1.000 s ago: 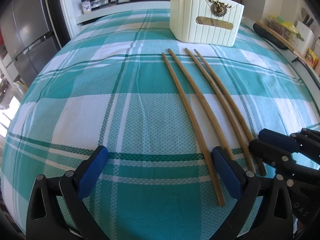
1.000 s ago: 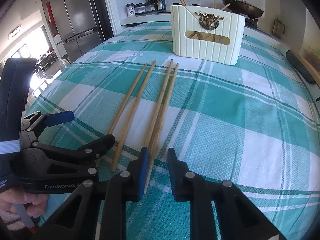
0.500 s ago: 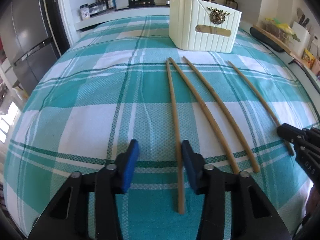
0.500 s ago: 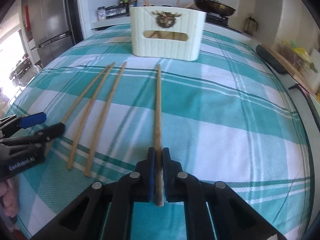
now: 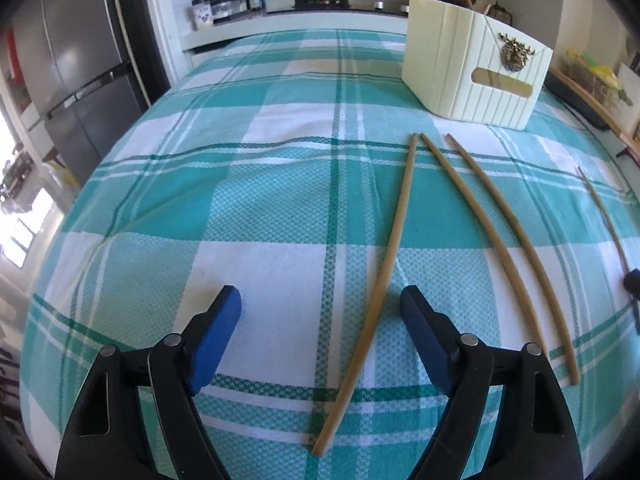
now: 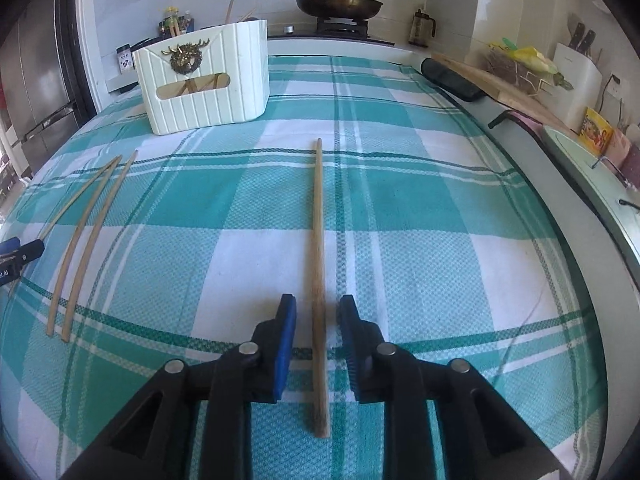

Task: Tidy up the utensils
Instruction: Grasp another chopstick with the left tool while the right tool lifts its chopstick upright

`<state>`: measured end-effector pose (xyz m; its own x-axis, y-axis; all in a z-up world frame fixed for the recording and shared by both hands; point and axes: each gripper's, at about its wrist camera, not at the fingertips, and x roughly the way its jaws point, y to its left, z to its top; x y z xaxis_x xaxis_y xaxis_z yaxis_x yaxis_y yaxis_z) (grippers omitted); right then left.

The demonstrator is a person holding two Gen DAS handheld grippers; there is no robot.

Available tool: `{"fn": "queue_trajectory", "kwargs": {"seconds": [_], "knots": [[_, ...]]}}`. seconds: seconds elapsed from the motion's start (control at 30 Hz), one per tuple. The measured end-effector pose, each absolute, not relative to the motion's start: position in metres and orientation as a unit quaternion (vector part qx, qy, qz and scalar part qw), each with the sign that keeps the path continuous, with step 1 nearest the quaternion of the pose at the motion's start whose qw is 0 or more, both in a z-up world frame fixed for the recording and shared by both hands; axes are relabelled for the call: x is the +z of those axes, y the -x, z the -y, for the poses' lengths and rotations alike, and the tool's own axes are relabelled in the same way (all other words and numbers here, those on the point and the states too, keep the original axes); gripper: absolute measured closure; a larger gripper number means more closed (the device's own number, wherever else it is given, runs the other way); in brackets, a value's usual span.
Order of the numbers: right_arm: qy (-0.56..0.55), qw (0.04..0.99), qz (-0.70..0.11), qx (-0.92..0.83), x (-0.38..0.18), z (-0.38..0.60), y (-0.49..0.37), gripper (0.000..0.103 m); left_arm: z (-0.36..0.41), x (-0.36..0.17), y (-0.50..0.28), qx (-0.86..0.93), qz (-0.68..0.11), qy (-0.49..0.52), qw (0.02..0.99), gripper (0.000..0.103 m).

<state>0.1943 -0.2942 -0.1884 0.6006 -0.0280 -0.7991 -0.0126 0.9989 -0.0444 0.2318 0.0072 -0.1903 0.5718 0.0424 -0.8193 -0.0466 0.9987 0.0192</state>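
A desk (image 5: 280,184) covered with a teal-and-white checked cloth is seen from both wrist views, with four long wooden chopsticks lying on it and a cream ribbed holder (image 5: 476,76) standing at the far side. The left claw (image 5: 320,312) is spread wide, its jaws having just been opening, and the nearest chopstick (image 5: 384,264) is seen lying flat between the blue pads (image 5: 216,332) without being touched by either one. Two more chopsticks (image 5: 504,248) are laid just to the right of it, outside the left claw, fanning out from near the holder toward the near edge. The right claw (image 6: 318,320) is opened only a little, its jaws also having just been opening, and a single chopstick (image 6: 318,240) is seen resting on the cloth in the narrow gap, clear of both pads (image 6: 286,344), with its far tip pointing toward the back of the desk. In the right wrist view the holder (image 6: 208,80) is shown at the far left with chopsticks already standing inside it, visible through its slot. A lidded pan (image 6: 338,2) is seen on the stove behind.
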Motion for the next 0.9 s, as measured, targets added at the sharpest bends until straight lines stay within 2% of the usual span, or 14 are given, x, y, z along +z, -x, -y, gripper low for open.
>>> {"fn": "queue_trajectory", "kwargs": {"seconds": [0.37, 0.53, 0.63, 0.73, 0.83, 0.87, 0.9], "knots": [[0.029, 0.894, -0.443, 0.053, -0.191, 0.300, -0.246, 0.080, 0.010, -0.191, -0.269, -0.045, -0.467, -0.034, 0.883, 0.016], [0.036, 0.889, -0.452, 0.069, -0.191, 0.299, -0.273, 0.080, 0.020, -0.190, -0.296, -0.087, -0.479, -0.052, 0.872, 0.021], [0.044, 0.878, -0.469, 0.080, -0.190, 0.296, -0.295, 0.080, 0.029, -0.188, -0.316, -0.116, -0.487, -0.064, 0.863, 0.028], [0.047, 0.867, -0.487, 0.090, -0.189, 0.293, -0.321, 0.080, 0.036, -0.188, -0.335, -0.127, -0.487, -0.066, 0.862, 0.039], [0.043, 0.865, -0.493, 0.087, -0.190, 0.290, -0.346, 0.081, 0.043, -0.186, -0.347, -0.133, -0.482, -0.065, 0.864, 0.064], [0.040, 0.865, -0.493, 0.084, -0.190, 0.288, -0.352, 0.081, 0.046, -0.185, -0.348, -0.132, -0.479, -0.067, 0.866, 0.082], [0.041, 0.866, -0.491, 0.082, -0.190, 0.286, -0.357, 0.087, 0.048, -0.185, -0.350, -0.132, -0.477, -0.065, 0.866, 0.099]]}}
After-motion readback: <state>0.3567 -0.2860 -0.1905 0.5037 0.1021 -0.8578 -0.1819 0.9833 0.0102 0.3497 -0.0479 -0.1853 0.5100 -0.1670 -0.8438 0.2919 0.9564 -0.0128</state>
